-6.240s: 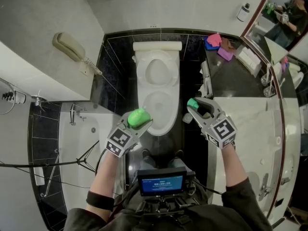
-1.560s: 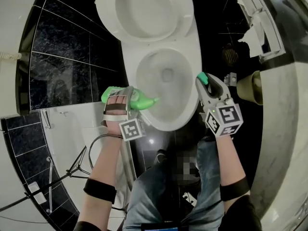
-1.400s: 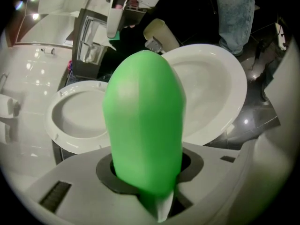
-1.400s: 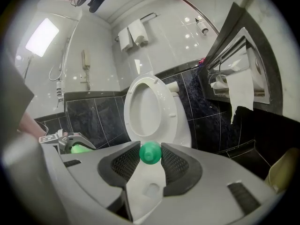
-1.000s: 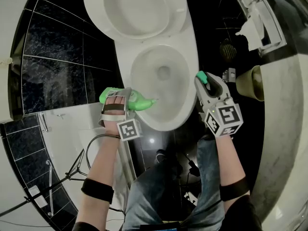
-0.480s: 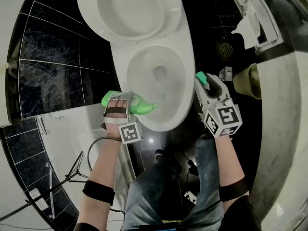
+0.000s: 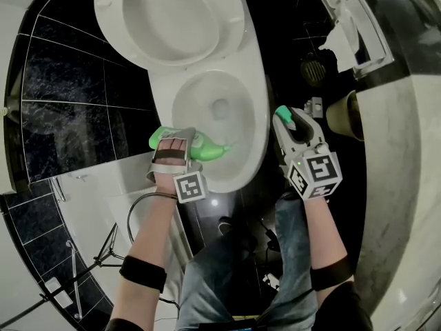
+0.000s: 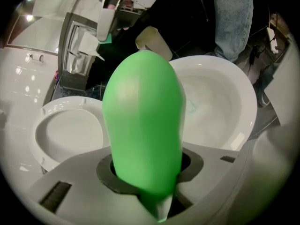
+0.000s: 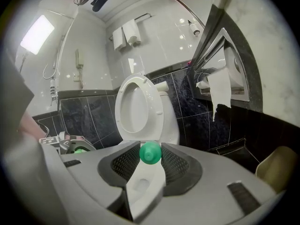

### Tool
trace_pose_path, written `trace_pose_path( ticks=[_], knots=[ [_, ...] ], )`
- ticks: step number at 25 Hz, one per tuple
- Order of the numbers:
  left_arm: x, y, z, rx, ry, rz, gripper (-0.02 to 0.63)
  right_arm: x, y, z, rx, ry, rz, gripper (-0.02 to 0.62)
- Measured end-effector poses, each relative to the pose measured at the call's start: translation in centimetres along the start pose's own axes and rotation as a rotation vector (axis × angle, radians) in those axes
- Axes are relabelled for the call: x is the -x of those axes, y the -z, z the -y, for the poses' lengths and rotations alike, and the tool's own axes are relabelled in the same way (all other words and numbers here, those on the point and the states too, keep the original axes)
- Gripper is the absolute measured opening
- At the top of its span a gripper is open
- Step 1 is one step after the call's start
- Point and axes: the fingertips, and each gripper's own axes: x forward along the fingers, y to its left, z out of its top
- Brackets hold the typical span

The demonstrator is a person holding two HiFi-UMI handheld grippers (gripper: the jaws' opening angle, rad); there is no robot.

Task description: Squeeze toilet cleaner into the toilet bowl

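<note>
The white toilet bowl (image 7: 258, 126) stands open with its lid (image 7: 169, 19) raised. My left gripper (image 7: 180, 142) is shut on a bright green toilet cleaner bottle (image 7: 200, 147), which lies tilted with its nozzle over the bowl's near rim. In the left gripper view the bottle (image 8: 143, 139) fills the middle, with the bowl (image 8: 234, 121) behind it and a faint teal streak on the bowl's inner wall. My right gripper (image 7: 284, 118), just right of the bowl, is shut on the small green cap (image 9: 150, 153).
A wall recess with a toilet paper roll (image 7: 341, 36) lies at the upper right. A floor drain (image 7: 311, 71) and a beige bin (image 7: 339, 114) sit to the right of the toilet. A white bathtub (image 7: 96, 192) and tripod legs are at the left. The person's legs (image 7: 234, 274) are below.
My left gripper has carried the bottle a little to the right, so the nozzle reaches further over the bowl. The right gripper keeps its place beside the bowl.
</note>
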Motion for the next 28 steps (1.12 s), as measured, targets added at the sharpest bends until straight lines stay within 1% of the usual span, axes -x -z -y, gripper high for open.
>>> trace_pose_path(
  ticks=[11,14,17,25,26,28],
  knots=[
    [-3.4,-2.2,-4.1,0.001,-0.012,0.015,0.170,-0.9,-1.3,1.1,-0.012,-0.004,-0.016,0.150],
    [-4.4,-2.7,-5.8,-0.011,-0.028,0.011,0.170,-1.4,-1.5,1.5,-0.009,-0.006,-0.011,0.150],
    [-5.6,-3.1,-7.0,-0.016,-0.022,0.010,0.170,-1.9,-1.7,2.1,-0.012,-0.006,-0.007,0.150],
    [-8.3,-2.7,-8.3,0.008,0.018,-0.019,0.170,-2.5,-1.9,3.7,-0.017,-0.006,-0.003,0.150],
    [-8.6,-2.6,-8.4,0.003,0.017,-0.025,0.170,-2.6,-1.9,3.9,-0.022,-0.008,-0.006,0.150],
    [-9.3,-2.0,-8.5,-0.032,0.008,-0.042,0.170,-2.9,-2.0,4.2,-0.025,-0.011,-0.007,0.150]
  ],
)
